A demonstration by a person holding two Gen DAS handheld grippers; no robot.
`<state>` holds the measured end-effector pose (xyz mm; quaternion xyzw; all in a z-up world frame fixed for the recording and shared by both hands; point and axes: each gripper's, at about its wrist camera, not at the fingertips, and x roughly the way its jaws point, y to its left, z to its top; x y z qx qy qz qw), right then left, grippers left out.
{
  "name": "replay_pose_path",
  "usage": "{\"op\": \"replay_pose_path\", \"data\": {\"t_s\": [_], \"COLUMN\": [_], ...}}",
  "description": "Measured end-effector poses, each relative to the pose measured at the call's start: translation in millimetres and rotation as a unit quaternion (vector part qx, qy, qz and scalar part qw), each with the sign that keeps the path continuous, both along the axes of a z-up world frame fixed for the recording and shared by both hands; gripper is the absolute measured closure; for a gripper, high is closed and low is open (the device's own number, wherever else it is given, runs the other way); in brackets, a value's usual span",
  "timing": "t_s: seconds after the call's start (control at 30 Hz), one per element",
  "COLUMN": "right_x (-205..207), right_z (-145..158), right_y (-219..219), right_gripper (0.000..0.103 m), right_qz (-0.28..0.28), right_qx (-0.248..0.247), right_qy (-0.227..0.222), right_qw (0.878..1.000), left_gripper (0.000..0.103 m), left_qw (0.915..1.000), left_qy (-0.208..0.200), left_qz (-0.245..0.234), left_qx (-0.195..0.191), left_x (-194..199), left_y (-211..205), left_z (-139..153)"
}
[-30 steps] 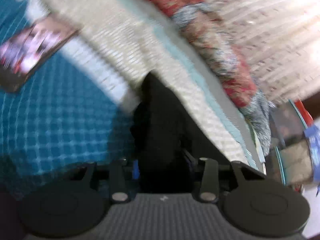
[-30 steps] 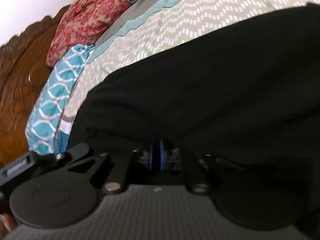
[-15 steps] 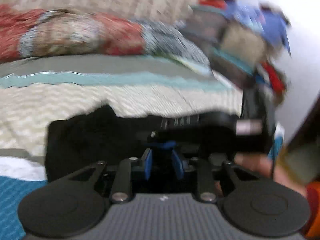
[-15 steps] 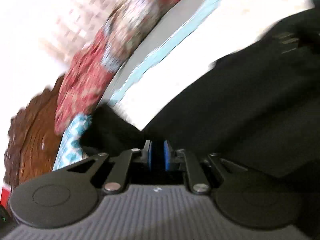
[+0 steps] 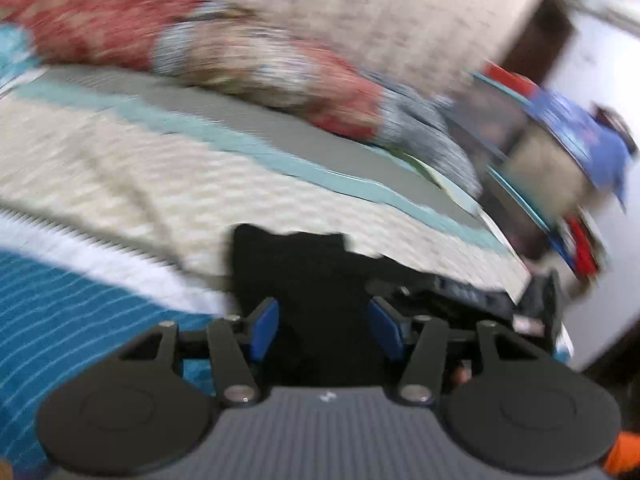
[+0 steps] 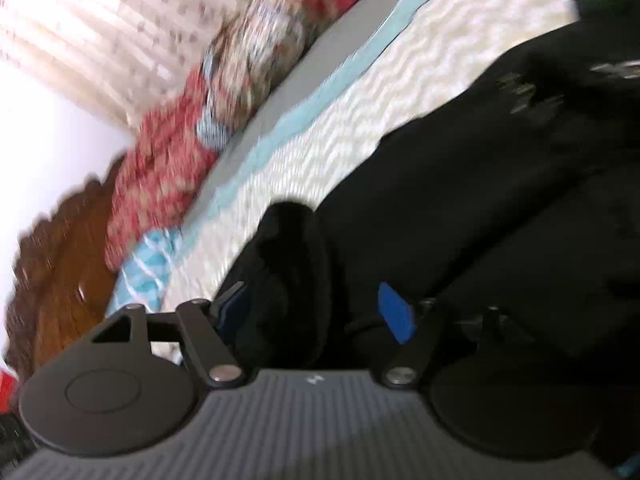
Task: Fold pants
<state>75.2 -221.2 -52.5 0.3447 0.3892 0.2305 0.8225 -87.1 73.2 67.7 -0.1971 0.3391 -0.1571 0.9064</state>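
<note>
While both views are smeared by motion blur, the main things read clearly enough.

Left gripper (image 5: pixel 325 326): blue-padded fingers (image 5: pixel 264 328) spread wide apart, with black cloth lying between them but not pinched.

Right gripper (image 6: pixel 316 312): blue pads likewise parted, a rounded bunch of the same cloth sitting in the gap, unclamped.

Black fabric pants (image 6: pixel 500 208): lying on the cream zigzag-patterned bedspread (image 5: pixel 120 176), one edge just ahead of the left gripper.

Teal checked blanket (image 5: pixel 72 312): beside the bedspread, at lower left of the left view.

Red floral pillows (image 6: pixel 160 184): along the far side of the bed.

Carved brown wooden headboard (image 6: pixel 52 264): at the left of the right view.
</note>
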Motion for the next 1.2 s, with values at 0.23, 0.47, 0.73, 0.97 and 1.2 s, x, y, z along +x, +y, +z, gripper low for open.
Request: {"op": "replay_pose_path", "data": {"t_s": [0.23,0.47,0.73,0.97,1.2], "right_x": [-10,-47,-54,-82,-51], "right_z": [35,54,40,49,12], "right_y": [59,13,-15,-19,-31], "right_gripper": [0.079,0.078,0.034,0.061,0.071], "right_qz": [0.069,-0.052,-0.127,-0.082,-0.053], "right_qx": [-0.116,-0.194,-0.225,-0.213,-0.184], "right_qy": [-0.104,-0.163,-0.123,-0.203,-0.094], "right_qw": [0.985,0.966,0.958,0.952,0.977], "left_gripper": [0.052,0.052,0.052,0.052,0.053], "left_qw": [0.9988,0.9992,0.9972,0.9935,0.982], "left_qy": [0.032,0.028,0.031,0.055,0.072], "left_qz": [0.028,-0.009,-0.068,-0.099,-0.124], "left_qx": [-0.025,-0.026,-0.003,0.013,0.123], "left_x": [8,24,42,56,58], "left_y": [14,-16,-64,-94,-124], "left_z": [-7,-9,-11,-27,-60]}}
